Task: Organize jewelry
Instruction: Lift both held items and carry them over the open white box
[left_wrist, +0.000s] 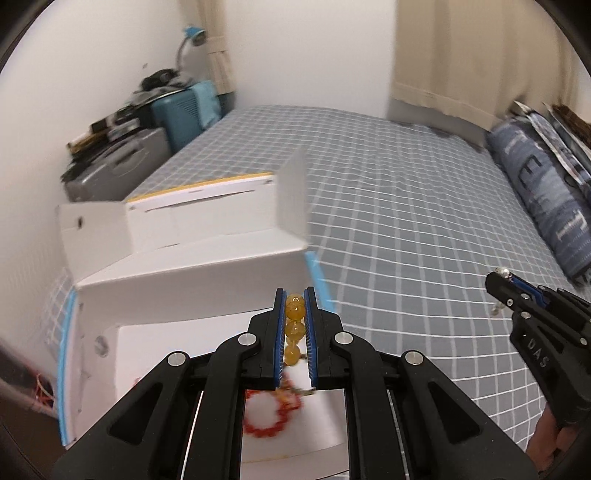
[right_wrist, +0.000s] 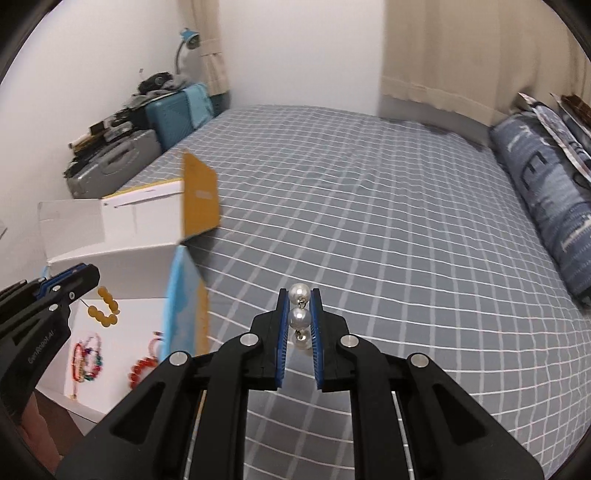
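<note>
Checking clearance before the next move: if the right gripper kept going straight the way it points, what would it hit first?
Probably only the checked bedspread. The right gripper, shut on the pearl piece, points down over open bed; the white box lies off to its left. Depth is uncertain.

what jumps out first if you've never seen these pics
The amber bead bracelet clamped in the left hand-held gripper above the open white box stands out first, with a red bracelet lying inside the box below it. The right hand-held gripper pinches a string of pearls over the grey checked bed.
</note>
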